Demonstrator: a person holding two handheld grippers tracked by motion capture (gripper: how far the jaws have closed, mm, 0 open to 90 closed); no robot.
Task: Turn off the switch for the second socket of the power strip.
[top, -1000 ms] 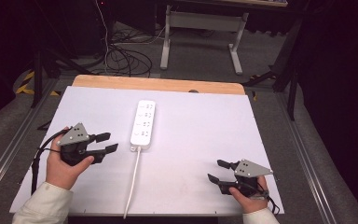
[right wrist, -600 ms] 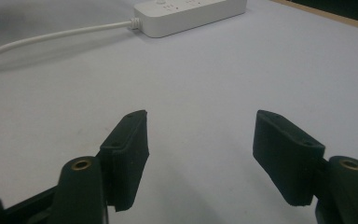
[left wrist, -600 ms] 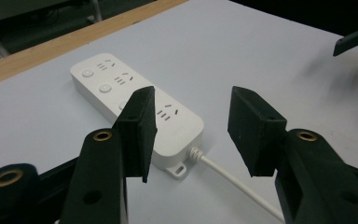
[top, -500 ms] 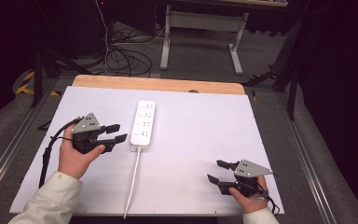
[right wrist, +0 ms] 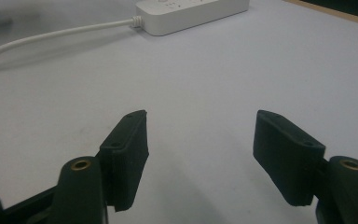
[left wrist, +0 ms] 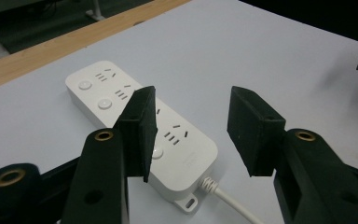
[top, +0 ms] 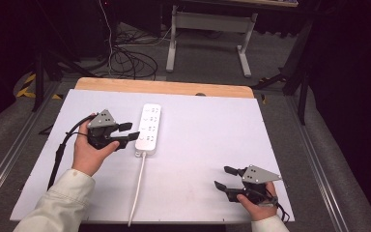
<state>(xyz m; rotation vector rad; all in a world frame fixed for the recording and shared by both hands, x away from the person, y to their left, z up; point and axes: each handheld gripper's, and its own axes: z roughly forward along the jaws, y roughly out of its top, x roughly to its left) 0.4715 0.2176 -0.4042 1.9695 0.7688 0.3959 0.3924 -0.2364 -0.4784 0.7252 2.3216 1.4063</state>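
My left gripper (top: 128,132) hangs left of centre in the high view, jaws parted and holding nothing, just beside the white plastic power strip (top: 148,128) on the white table sheet (top: 207,125). My right gripper (top: 225,178), jaws likewise spread and empty, sits at lower right, well apart from the strip's white cord (top: 137,186).

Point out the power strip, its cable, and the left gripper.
power strip (top: 148,128): high view, middle of its white top.
cable (top: 138,186): high view, mid-run of the white cord.
left gripper (top: 128,132): high view, between its jaw tips.
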